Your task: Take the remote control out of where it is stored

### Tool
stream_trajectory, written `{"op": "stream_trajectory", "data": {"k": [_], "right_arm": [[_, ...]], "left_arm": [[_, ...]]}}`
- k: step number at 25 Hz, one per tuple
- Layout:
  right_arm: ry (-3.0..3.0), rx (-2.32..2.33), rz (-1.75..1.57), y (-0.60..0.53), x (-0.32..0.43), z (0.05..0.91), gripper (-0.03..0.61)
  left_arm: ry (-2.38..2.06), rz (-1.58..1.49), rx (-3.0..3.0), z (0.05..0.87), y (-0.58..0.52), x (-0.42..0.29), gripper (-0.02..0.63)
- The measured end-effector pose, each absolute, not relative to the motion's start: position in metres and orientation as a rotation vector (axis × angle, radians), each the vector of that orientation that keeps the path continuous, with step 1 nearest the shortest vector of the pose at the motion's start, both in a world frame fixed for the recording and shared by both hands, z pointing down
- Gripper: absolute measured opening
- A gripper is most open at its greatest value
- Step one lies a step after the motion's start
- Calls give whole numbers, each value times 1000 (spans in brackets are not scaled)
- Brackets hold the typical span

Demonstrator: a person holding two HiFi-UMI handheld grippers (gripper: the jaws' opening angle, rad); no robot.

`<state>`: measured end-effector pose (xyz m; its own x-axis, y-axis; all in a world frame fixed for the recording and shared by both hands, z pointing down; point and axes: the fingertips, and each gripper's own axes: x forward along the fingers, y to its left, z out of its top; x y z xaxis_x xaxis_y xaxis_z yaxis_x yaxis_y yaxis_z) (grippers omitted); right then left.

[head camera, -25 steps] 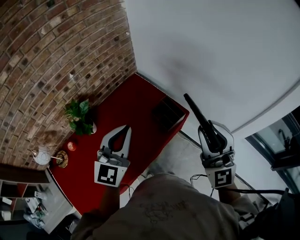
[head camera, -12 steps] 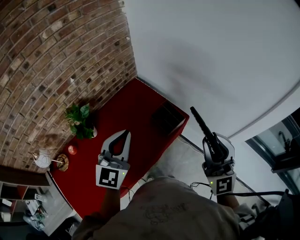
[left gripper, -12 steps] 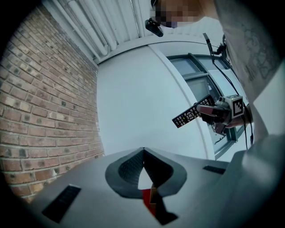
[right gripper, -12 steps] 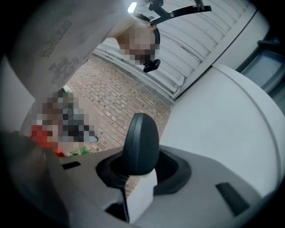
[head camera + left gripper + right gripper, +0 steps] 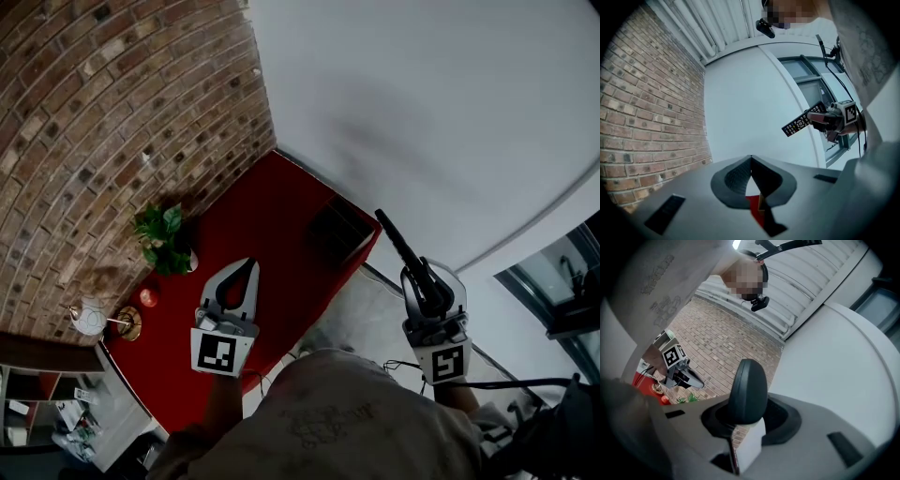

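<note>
A black remote control [image 5: 401,249] sticks out up and to the left from my right gripper [image 5: 424,279], which is shut on its lower end, in the air off the right edge of the red cabinet top [image 5: 272,225]. In the right gripper view the remote [image 5: 747,390] shows end-on between the jaws of the right gripper [image 5: 750,420]. The left gripper view shows its button face [image 5: 802,122] held by the right gripper [image 5: 824,120]. My left gripper [image 5: 246,269] hovers over the red top, tips together and empty; it also shows as the left gripper [image 5: 751,161] with red below.
A dark open recess [image 5: 339,228] sits at the cabinet's far end near the remote. A small green plant [image 5: 164,239], a red ball [image 5: 148,296], a brass dish [image 5: 127,323] and a white vase [image 5: 86,319] stand along the brick wall [image 5: 103,112]. White wall [image 5: 422,103] fills the right.
The right gripper with the remote sits slightly lower in the head view than a second ago. The left gripper has kept its place.
</note>
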<state>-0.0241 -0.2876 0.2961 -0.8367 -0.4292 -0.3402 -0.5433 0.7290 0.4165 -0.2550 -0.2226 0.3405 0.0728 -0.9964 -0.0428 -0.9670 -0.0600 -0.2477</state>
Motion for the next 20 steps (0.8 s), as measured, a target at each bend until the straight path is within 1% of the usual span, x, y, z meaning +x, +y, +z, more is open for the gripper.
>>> {"op": "stream_trajectory", "data": {"k": [15, 20], "right_arm": [[2758, -780, 735, -274, -54, 297, 109], [2798, -837, 755, -268, -60, 305, 109]], "left_arm": [[2030, -172, -2166, 354, -203, -287, -2], [2046, -154, -2216, 373, -194, -298, -2]]}}
